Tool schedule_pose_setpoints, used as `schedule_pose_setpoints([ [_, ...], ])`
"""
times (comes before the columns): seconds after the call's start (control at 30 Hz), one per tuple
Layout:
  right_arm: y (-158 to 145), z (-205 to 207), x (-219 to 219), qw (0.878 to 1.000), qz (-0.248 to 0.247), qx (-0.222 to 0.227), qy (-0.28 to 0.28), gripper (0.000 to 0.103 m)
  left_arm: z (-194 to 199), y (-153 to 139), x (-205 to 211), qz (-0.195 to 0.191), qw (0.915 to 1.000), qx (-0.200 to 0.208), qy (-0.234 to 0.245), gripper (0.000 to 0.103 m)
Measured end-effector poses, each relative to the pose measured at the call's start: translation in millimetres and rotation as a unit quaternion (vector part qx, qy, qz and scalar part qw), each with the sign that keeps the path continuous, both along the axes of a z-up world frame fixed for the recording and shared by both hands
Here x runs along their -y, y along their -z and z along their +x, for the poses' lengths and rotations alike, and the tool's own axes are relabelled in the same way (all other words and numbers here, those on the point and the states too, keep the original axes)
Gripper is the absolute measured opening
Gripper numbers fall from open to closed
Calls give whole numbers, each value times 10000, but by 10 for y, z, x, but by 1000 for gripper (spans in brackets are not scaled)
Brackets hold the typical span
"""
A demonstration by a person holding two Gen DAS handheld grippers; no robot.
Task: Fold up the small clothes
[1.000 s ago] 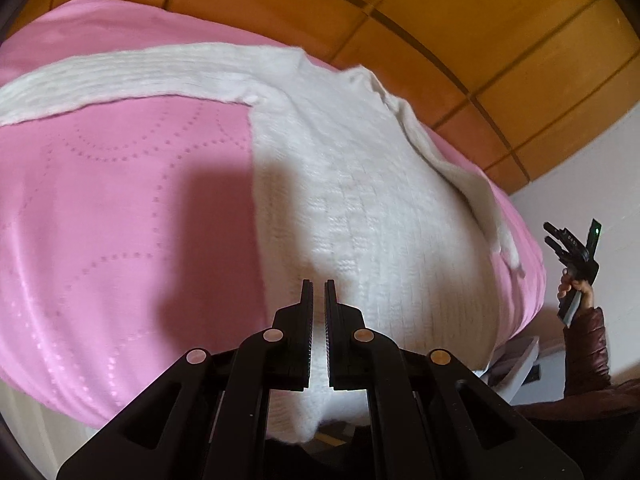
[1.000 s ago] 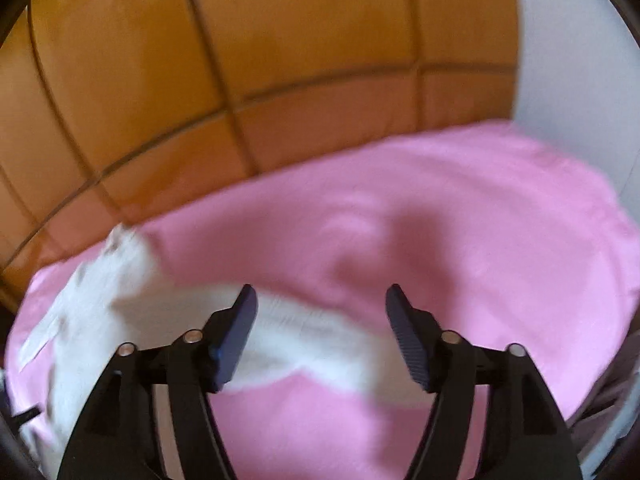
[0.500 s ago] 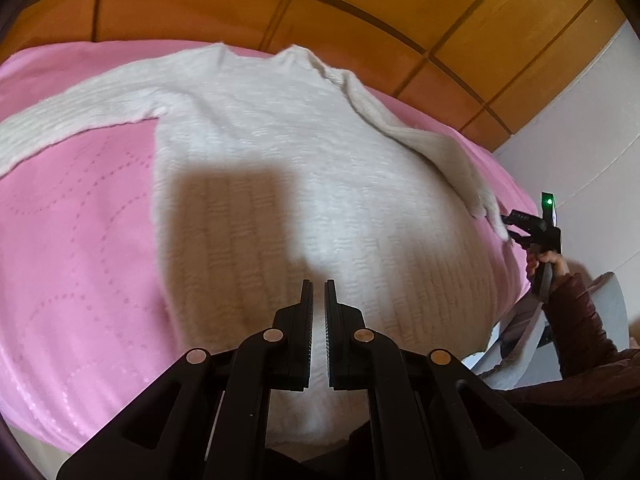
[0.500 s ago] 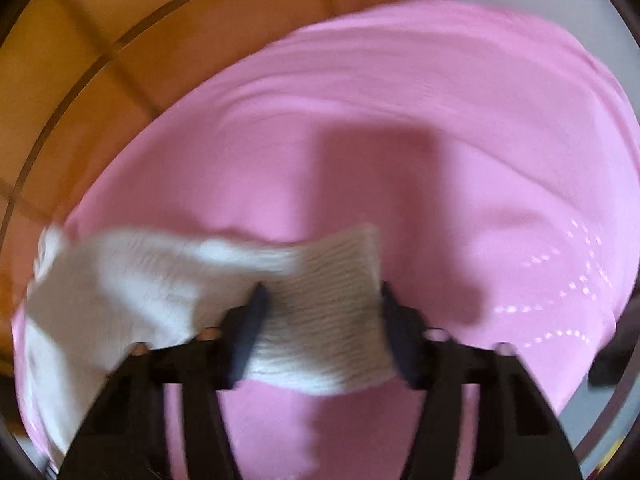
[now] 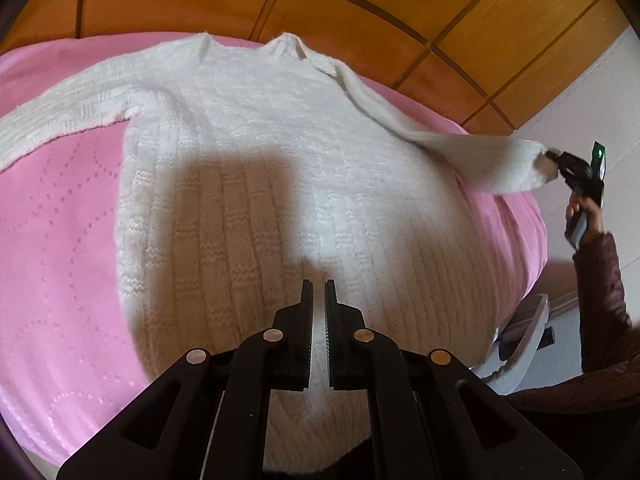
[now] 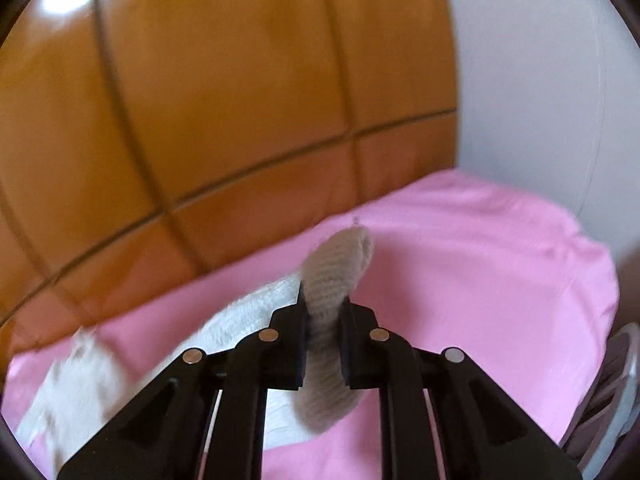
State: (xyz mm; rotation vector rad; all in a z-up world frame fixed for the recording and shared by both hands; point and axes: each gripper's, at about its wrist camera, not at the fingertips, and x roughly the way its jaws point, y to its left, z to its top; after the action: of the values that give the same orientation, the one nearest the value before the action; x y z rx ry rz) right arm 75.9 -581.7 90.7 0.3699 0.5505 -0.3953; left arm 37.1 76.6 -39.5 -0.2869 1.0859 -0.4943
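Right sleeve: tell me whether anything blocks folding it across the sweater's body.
Nothing visible does. The right claw is shut on the sleeve cuff, lifted off the pink bedspread. The sweater lies flat and bare; the left claw hovers over its hem.

- No words, numbers, labels or brand names can be read anywhere in these pictures.
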Motion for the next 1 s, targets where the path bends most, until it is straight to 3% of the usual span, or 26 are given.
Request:
schedule_pose_setpoints([
  [0.13, 37, 433, 362, 9969, -51, -113, 778, 11, 30, 19, -45, 26, 9999, -64, -129, 3],
  [0.23, 166, 678, 553, 9930, 197, -176, 1149, 12, 49, 25, -94, 43, 9996, -120, -256, 3],
  [0.33, 277, 979, 555, 9942, 484, -194, 936, 19, 42, 22, -142, 60, 9993, -121, -340, 3],
  [0.4, 310, 1014, 497, 9940, 370, -304, 985, 74, 33, 20, -186, 79, 9991, -124, -396, 3],
  [0.43, 343, 989, 457, 9947, 402, -199, 930, 82, 16, 16, -229, 92, 9989, -119, -451, 3],
  [0.5, 385, 902, 338, 9958, 368, -137, 822, 82, -22, 11, -344, 127, 9980, -113, -608, 3],
  [0.63, 634, 642, -60, 9961, 796, -370, -94, 84, -137, 21, -763, 130, 9929, -126, -1176, 3],
  [0.77, 1016, 310, -763, 9756, 1353, -804, -1532, 84, -312, 69, -1224, 72, 9838, -177, -1781, 3],
  [0.83, 1238, 103, -1163, 9569, 1595, -1037, -2196, 84, -425, 121, -1363, 3, 9809, -219, -1933, 35],
  [0.87, 1369, 16, -1322, 9478, 1693, -1160, -2440, 83, -472, 135, -1402, -72, 9798, -207, -1988, 59],
  [1.0, 1694, -421, -1854, 9139, 2100, -1589, -3090, 78, -643, 202, -1337, -426, 9845, -262, -1682, 62],
])
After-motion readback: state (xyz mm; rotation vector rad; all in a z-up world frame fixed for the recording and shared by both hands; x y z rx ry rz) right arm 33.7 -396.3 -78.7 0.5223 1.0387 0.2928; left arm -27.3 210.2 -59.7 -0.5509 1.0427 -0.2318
